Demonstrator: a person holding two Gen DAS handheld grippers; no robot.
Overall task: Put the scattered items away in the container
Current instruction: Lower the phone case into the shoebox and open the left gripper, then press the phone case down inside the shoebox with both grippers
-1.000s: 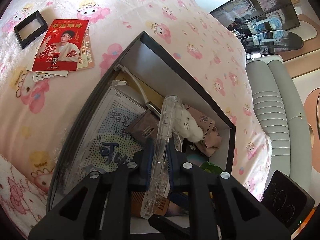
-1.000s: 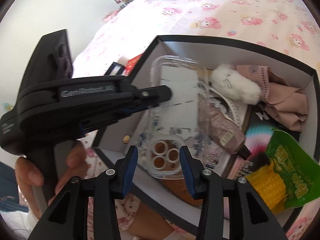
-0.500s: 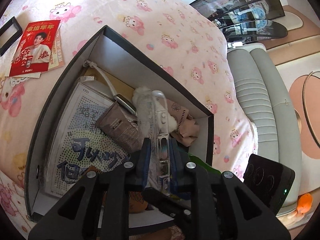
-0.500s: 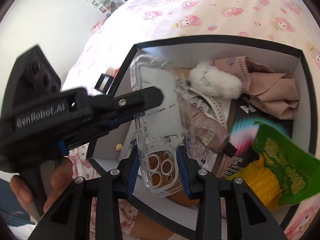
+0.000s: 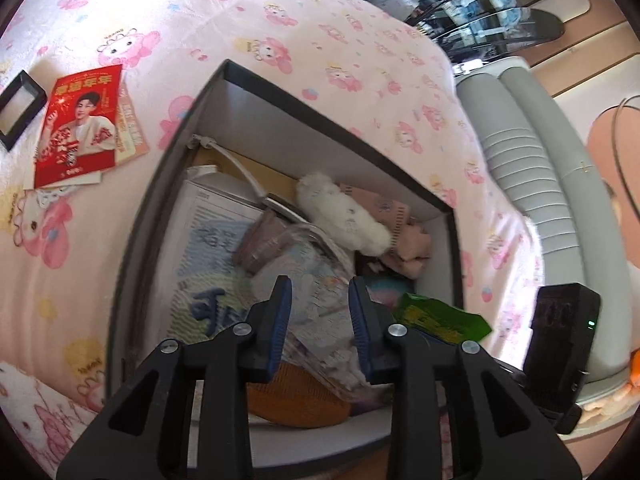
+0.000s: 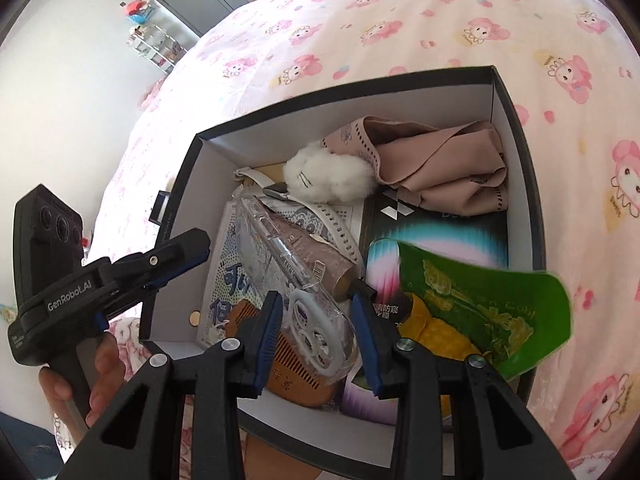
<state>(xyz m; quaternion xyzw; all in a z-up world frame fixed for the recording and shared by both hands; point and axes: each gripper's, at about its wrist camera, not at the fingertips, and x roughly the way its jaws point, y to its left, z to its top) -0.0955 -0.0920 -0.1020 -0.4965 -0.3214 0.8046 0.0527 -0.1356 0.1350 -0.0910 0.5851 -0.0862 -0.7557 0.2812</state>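
Note:
A clear phone case lies slanted over the things in the black box. My right gripper is shut on its camera end, a blue pad against each side. My left gripper hangs over the same box. Its jaws are opening, and the case lies below the gap, free of the pads. In the right wrist view the left gripper reaches in from the left, held by a hand.
In the box are a white plush, a pink cloth, a green snack packet and a wooden comb. On the pink bedsheet beside it lie a red card and a small black frame. A grey sofa stands to the right.
The left gripper has let go of the case and spread its jaws. The right gripper has closed on the camera end, and the case has tipped from upright to slanting over the box's contents.

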